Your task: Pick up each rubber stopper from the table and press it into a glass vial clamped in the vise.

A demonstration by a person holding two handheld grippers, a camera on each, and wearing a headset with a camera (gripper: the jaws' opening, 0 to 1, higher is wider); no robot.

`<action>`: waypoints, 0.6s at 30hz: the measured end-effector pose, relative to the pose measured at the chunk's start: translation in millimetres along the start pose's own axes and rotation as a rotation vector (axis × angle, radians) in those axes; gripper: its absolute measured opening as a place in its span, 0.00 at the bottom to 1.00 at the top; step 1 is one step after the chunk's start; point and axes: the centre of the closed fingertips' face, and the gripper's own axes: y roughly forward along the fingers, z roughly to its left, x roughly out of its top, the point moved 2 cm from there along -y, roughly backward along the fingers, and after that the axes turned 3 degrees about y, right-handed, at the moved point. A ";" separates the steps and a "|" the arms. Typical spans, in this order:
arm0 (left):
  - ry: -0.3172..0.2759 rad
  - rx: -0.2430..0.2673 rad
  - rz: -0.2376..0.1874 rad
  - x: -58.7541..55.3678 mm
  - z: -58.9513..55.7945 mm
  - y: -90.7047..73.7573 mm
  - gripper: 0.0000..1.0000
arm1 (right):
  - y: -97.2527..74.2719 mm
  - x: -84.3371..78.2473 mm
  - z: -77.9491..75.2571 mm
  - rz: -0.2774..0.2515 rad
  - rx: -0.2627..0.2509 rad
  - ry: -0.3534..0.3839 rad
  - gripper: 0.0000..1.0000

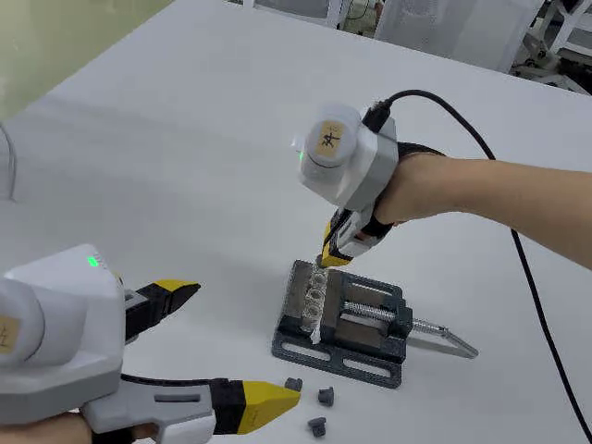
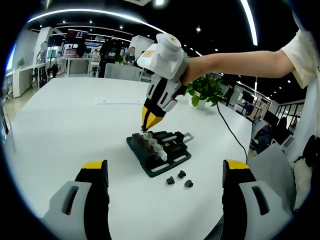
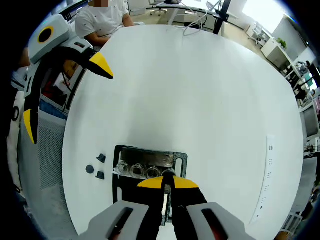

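Note:
A dark vise [image 1: 356, 335] [image 2: 162, 152] [image 3: 177, 159] clamps a row of clear glass vials [image 1: 315, 298] [image 3: 136, 171]. My right gripper [image 1: 329, 258] [image 2: 149, 123] [image 3: 168, 182] points down onto the vial at the row's far end. Its jaws are shut, with a dark sliver pinched between the yellow tips that looks like a rubber stopper. Three dark stoppers [image 1: 317, 403] [image 2: 181, 179] [image 3: 97, 167] lie on the table just in front of the vise. My left gripper [image 1: 231, 347] [image 2: 165, 170] [image 3: 65, 95] hovers wide open short of them, with nothing between its fingers.
The vise's screw handle [image 1: 446, 338] sticks out to the right. A black cable [image 1: 532, 277] trails from the right gripper across the white table [image 1: 185, 139]. A potted plant [image 2: 205, 90] stands at the far table edge. A person [image 3: 102, 22] sits nearby.

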 end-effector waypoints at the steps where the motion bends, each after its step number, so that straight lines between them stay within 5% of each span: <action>1: 0.000 0.002 -0.001 0.0 0.0 -0.8 0.95 | -0.1 -0.2 0.2 -0.014 -0.003 0.017 0.01; 5: 0.001 0.012 -0.002 -0.8 1.0 -3.7 0.95 | -2.4 -5.0 1.8 -0.045 -0.003 0.052 0.02; 7: -0.012 0.018 -0.009 -1.5 2.9 -5.4 0.95 | -3.2 -6.3 11.5 -0.072 0.044 0.089 0.11; 13: -0.039 0.032 -0.021 -1.7 6.5 -8.6 0.95 | -13.2 -12.5 24.6 -0.180 0.042 0.159 0.33; 18: -0.034 0.057 -0.032 0.7 12.4 -12.0 0.95 | -13.3 -24.0 41.6 -0.216 0.035 0.182 0.45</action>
